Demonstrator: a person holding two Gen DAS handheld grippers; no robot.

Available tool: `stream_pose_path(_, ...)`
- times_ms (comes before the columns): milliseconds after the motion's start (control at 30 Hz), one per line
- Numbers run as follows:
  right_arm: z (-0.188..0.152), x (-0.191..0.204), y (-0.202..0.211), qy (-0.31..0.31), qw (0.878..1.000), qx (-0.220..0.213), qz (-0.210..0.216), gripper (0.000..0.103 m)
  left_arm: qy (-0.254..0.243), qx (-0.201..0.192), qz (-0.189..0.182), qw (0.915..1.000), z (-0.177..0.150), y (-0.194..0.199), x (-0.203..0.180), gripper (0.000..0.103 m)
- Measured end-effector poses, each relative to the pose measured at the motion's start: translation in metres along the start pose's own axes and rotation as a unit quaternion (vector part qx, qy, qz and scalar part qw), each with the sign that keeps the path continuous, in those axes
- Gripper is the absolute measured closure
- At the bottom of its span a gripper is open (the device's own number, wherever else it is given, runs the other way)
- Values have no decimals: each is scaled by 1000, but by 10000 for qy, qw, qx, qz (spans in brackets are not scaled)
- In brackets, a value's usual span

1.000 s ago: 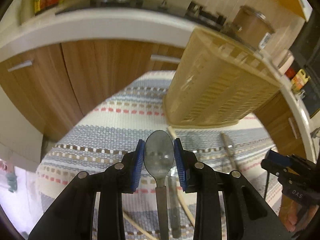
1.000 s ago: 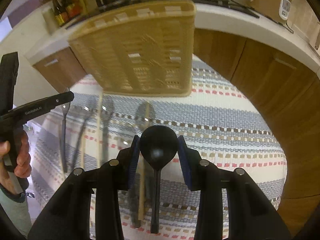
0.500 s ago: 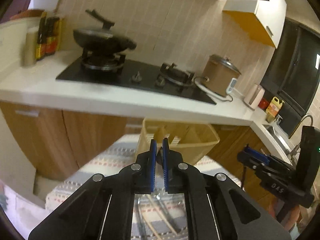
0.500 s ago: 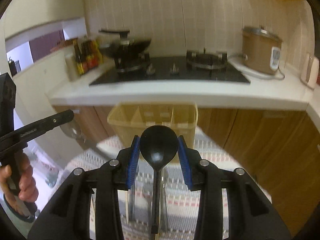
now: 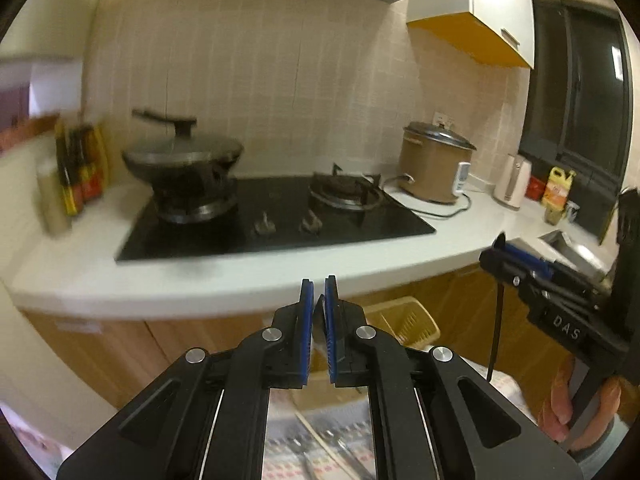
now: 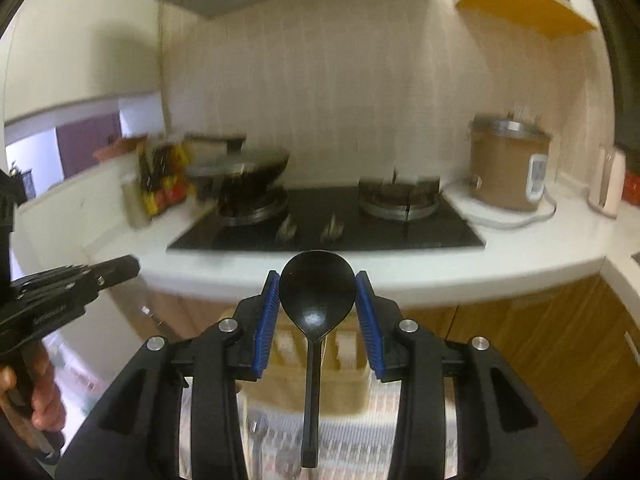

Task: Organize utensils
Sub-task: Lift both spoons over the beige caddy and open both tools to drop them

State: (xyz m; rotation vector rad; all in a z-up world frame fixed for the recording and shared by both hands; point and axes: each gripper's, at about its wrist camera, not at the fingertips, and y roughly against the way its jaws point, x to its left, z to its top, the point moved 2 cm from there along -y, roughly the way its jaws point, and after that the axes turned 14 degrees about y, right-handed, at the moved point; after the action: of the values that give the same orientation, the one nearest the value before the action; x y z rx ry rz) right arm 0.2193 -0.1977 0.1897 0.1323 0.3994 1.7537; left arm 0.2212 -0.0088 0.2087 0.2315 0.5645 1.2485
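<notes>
Black spoon [image 6: 316,300] is clamped by its bowl between right gripper [image 6: 317,316] pads — bowl up, handle hanging straight down; left gripper [image 5: 319,320] jaws nearly closed on a thin edge-on object — identity unclear.

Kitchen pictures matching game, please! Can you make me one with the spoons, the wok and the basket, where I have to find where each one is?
Things:
1. black spoon
2. metal spoon
3. wok
4. yellow basket

Places:
A. on the left burner of the stove
B. pinched in the left tongs, seen edge-on
C. down low, in front of the cupboards under the counter
D. between the pads of the right tongs, bowl up

Pairs: 1-D, 2-B, 3-A, 4-C
</notes>
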Motion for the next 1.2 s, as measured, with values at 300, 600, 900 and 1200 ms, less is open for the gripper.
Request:
stream_pose_path(300, -6, -10, -71, -25, 9978, -319, -586, 68, -530, -57, 564, 9970, 27, -40, -15, 99)
stream_pose_path(600, -41, -21, -110, -214, 9976, -162, -637, 68, -626, 280, 828, 9942, 3, -93, -2, 99)
stream_pose_path(900, -54, -24, -107, -361, 9982, 165, -451, 65, -411, 665, 689, 9946, -14, -108, 12, 94)
stream_pose_path(1200, -57, -33, -72, -649, 9969, 379, -233, 33, -154, 674, 463, 9965, -19, -75, 22, 71)
